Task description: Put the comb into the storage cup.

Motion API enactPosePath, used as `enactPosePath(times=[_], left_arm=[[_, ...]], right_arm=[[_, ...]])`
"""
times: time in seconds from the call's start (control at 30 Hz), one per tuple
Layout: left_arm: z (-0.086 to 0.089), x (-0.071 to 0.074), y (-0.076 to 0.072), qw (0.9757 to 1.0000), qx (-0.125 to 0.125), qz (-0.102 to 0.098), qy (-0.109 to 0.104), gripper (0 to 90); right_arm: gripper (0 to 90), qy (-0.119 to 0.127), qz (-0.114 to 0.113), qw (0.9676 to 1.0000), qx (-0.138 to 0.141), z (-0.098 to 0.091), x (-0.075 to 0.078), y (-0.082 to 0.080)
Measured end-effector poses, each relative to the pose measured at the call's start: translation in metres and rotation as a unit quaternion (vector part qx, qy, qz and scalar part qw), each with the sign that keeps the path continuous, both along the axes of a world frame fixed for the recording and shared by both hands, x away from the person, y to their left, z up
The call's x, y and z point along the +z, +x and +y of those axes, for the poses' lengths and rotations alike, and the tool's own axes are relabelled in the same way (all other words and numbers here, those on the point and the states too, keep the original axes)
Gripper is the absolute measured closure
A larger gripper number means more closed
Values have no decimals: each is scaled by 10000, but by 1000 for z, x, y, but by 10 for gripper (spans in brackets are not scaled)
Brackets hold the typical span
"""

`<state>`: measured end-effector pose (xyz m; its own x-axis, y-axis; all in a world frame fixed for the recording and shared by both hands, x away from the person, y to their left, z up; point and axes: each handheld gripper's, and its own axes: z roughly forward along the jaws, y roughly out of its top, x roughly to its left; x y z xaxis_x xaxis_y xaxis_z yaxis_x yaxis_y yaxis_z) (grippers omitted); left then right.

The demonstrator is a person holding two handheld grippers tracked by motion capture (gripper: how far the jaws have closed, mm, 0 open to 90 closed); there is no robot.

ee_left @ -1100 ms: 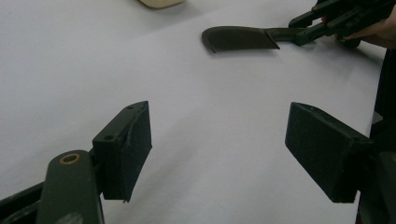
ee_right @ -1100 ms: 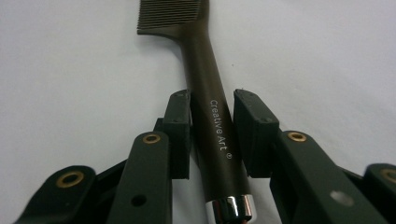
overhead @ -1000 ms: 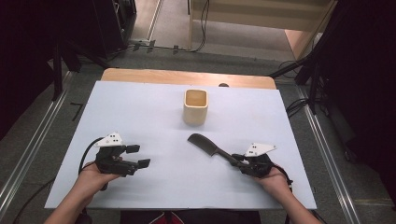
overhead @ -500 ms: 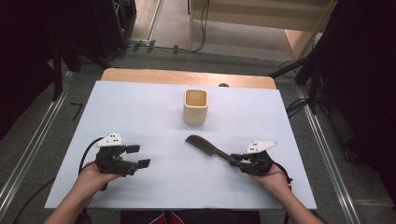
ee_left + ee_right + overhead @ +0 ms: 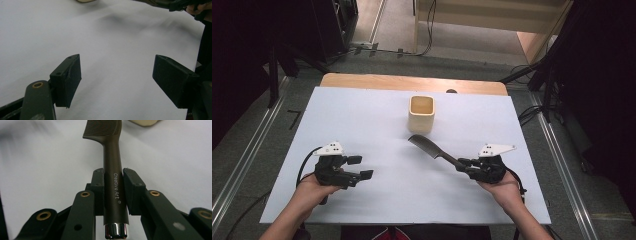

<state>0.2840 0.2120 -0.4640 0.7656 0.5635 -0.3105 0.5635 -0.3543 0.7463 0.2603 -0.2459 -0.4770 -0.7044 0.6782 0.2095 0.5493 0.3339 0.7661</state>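
Observation:
A dark comb [image 5: 432,149] with a long handle [image 5: 113,185] marked "Creative Art" is held by my right gripper [image 5: 462,164], whose pads press on the handle from both sides [image 5: 113,192]. The comb's toothed head [image 5: 102,128] points toward a cream square cup [image 5: 421,113] at the table's middle back, and the comb hangs above the white sheet [image 5: 377,125]. My left gripper [image 5: 361,168] rests at the front left, jaws wide apart [image 5: 116,77] with nothing between them.
The white sheet covers a wooden table whose far edge [image 5: 412,82] shows bare wood. Cables and metal rails lie on the floor around the table. In the left gripper view the other hand with the comb [image 5: 175,3] appears at the top right.
My right gripper has lifted the comb off the sheet and carried its head a little toward the cup. The left hand has stayed still.

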Motion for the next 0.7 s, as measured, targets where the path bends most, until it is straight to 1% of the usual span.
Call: enactPosePath(times=[0.03,0.07,0.17,0.23,0.3,0.37,0.43,0.47,0.5,0.57,0.6,0.63,0.7], left_arm=[[0,0,0,10000,-5,22,2,240],[0,0,0,10000,-1,20,-5,239],[-1,0,0,10000,-4,48,-17,239],[0,1,0,10000,0,57,-7,240],[0,1,1,9999,32,93,-39,239],[0,2,1,9999,65,155,-34,240],[0,3,2,9998,150,153,-29,240],[0,3,2,9998,150,153,-29,242],[0,6,1,9996,226,136,-28,249],[1,6,2,9995,254,185,-84,249],[1,6,2,9995,254,185,-84,249],[2,6,3,9993,271,240,-99,249],[2,6,3,9992,296,252,-120,249]], right_arm=[[701,0,0,10000,0,0,0,0],[701,80,-42,10000,-32,1,5,-1],[701,138,-40,9999,-68,4,8,-1],[701,127,-57,9999,-39,5,9,-1],[701,122,-17,9999,-58,7,10,-1],[701,127,-35,9999,-86,10,11,-1],[701,132,15,9998,-145,13,13,-1],[701,132,15,9998,-145,13,13,-1],[701,122,59,9997,-209,17,13,-1],[701,72,143,9995,-268,22,12,0],[701,72,143,9995,-268,22,12,0],[701,24,162,9994,-308,27,12,0],[701,57,159,9993,-325,31,13,0]])
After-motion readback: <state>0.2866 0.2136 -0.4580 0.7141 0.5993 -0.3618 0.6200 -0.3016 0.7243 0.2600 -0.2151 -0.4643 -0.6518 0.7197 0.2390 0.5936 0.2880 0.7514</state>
